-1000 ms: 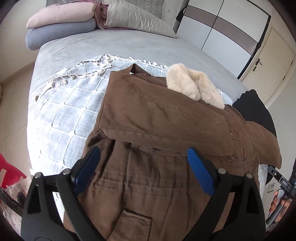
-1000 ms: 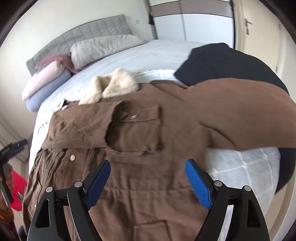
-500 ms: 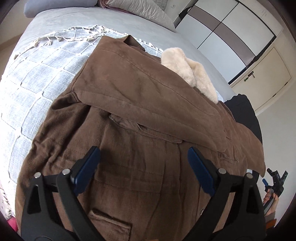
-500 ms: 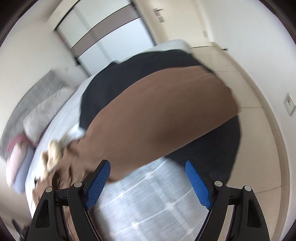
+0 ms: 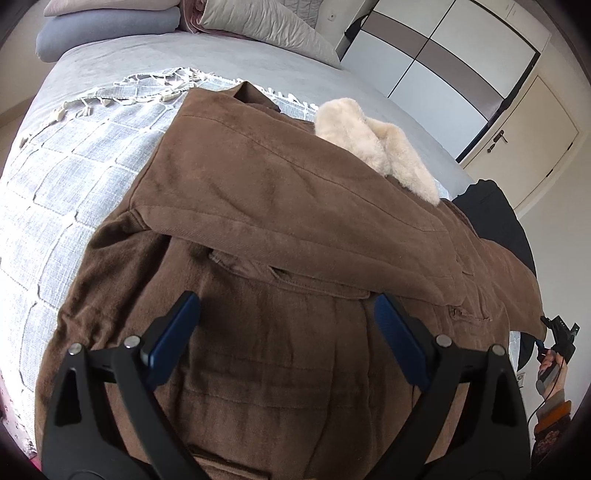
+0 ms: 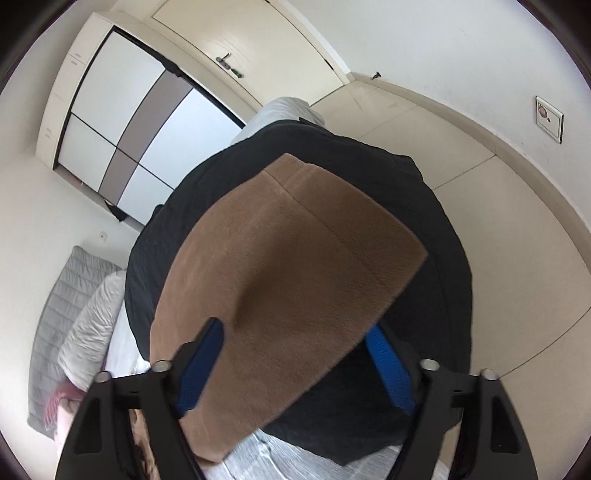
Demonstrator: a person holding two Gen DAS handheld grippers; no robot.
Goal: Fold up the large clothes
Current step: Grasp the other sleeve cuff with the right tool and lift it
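A large brown coat (image 5: 280, 280) with a cream fur collar (image 5: 373, 144) lies on the bed, one sleeve folded across its chest. My left gripper (image 5: 288, 328) is open and hovers over the coat's lower body. The coat's other sleeve (image 6: 291, 291) stretches out over a black garment (image 6: 436, 206) at the bed's edge. My right gripper (image 6: 295, 365) is open above this sleeve, near its cuff; the sleeve lies between the two fingers in the view. I cannot tell whether it touches the cloth.
A pale blue checked throw (image 5: 74, 177) with a fringe covers the grey bed (image 5: 155, 62). Pillows (image 5: 110, 22) are stacked at the headboard. A wardrobe (image 6: 122, 122), a door and beige floor (image 6: 498, 236) lie beyond the bed's corner.
My right gripper swung from the coat's chest out to the extended sleeve and now looks down at its cuff. My left gripper stayed open over the coat's lower body, shifting only slightly.
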